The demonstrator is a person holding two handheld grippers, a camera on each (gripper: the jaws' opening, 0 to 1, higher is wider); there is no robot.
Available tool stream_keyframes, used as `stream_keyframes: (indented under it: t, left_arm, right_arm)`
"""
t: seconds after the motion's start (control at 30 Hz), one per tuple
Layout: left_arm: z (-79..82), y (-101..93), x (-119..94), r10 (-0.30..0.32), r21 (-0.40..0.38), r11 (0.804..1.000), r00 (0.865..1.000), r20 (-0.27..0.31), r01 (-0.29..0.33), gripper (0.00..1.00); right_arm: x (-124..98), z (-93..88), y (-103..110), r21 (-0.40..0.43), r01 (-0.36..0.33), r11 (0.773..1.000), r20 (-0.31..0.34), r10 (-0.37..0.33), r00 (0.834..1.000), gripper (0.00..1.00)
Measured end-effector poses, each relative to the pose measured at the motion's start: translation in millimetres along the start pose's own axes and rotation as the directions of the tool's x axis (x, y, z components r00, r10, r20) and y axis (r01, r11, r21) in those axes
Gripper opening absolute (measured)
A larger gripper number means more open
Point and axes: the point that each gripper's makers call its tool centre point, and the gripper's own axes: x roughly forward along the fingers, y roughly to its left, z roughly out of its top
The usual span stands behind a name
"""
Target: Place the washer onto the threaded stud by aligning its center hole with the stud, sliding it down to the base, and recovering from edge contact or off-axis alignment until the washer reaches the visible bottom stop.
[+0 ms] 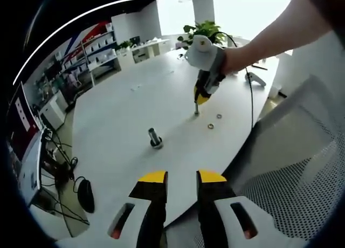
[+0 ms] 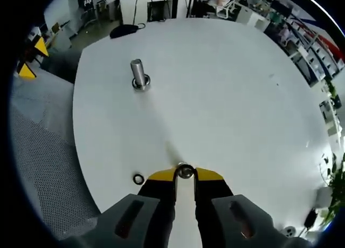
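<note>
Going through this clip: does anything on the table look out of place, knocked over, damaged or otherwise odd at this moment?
Nothing stands out. The threaded stud stands upright on the white table. The right claw is shut on a washer at the table surface, another washer lies flat beside it, and the left claw hangs back, jaws slightly apart, holding nothing.

No legible text or labels anywhere

Right gripper (image 2: pixel 185 172) pinches a washer (image 2: pixel 185 171) above a white table (image 2: pixel 226 97); the threaded stud (image 2: pixel 139 74) stands upright well beyond, another washer (image 2: pixel 138 179) lying nearby.
</note>
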Motion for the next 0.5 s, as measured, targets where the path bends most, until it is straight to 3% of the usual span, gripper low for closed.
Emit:
stream_keyframes:
  t: [0.5]
  left_arm:
    - [-1.0,1.0,0,0.003,-0.006,1.000,1.000,-0.003,-0.003,0.19]
  right_arm:
    - [24,-11.0,5,0.014,-0.023,1.000,-0.045,0.024,0.999,0.14]
